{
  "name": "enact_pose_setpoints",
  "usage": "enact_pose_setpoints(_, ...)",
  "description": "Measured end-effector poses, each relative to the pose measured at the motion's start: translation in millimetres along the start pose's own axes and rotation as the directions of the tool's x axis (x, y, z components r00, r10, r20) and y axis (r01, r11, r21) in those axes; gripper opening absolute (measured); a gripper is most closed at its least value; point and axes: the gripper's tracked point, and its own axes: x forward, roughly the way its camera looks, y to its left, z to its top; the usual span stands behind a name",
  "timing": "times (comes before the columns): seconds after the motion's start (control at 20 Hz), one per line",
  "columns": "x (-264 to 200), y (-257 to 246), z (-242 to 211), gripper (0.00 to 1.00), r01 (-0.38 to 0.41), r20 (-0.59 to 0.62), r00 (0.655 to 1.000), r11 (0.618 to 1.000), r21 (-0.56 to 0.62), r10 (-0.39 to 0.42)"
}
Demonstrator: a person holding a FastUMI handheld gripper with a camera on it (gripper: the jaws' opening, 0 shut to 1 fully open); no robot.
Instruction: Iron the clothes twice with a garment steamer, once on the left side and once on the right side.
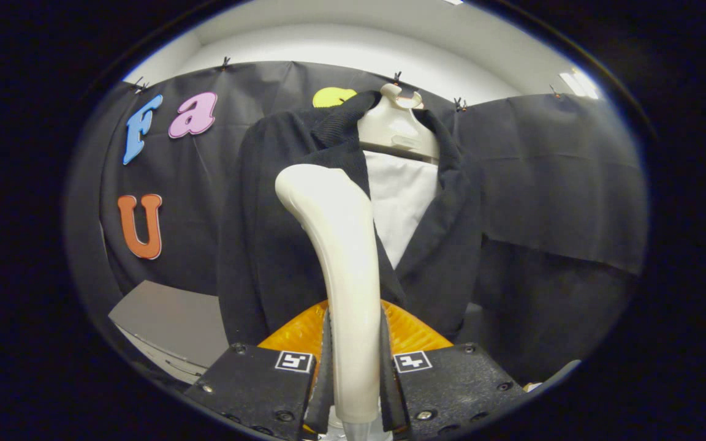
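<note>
Two fingers (356, 367) clamping steamer (344, 257), dark jacket (267, 245) beyond

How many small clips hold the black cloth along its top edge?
5: two at the far left corner, then and by the jacket; more may be hidden. Gripper clamps the steamer.

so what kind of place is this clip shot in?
Looks like a staged recording booth, not a home: black cloth wall clipped up under a plain white wall, a dark jacket on a mannequin form, and the gripper shut on a steamer handle.
</note>
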Motion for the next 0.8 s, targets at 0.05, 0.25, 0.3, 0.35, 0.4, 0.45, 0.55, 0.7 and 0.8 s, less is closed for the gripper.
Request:
enact_pose_setpoints(0.05, -2.3, -1.4, -6.4, 0.35, 0.001, -0.007, 1.000, 1.000, -0.002, -0.001)
enact_pose_setpoints(0.25, -1.8, -3.6, -25.4, 0.35, 0.006, -0.025, 1.000, 1.000, -0.006, -0.006)
enact_pose_setpoints(0.3, -4.1, -3.6, -31.4, 0.35, 0.007, -0.030, 1.000, 1.000, -0.006, -0.007)
enact_pose_setpoints(0.35, -4.6, -3.2, -36.7, 0.35, 0.008, -0.037, 0.999, 1.000, -0.007, -0.009)
enact_pose_setpoints(0.4, -5.3, -3.3, -42.5, 0.35, 0.009, -0.044, 0.999, 1.000, -0.007, -0.009)
enact_pose_setpoints(0.45, -5.0, -3.8, -47.8, 0.35, 0.009, -0.050, 0.999, 1.000, -0.005, -0.009)
enact_pose_setpoints(0.55, -5.0, -3.8, -58.7, 0.35, 0.009, -0.062, 0.998, 1.000, -0.003, -0.009)
enact_pose_setpoints(0.7, -9.1, -4.7, -76.3, 0.35, 0.006, -0.081, 0.997, 1.000, -0.003, -0.006)
enact_pose_setpoints(0.8, -11.2, -4.8, -89.4, 0.35, 0.003, -0.093, 0.996, 1.000, -0.002, -0.004)
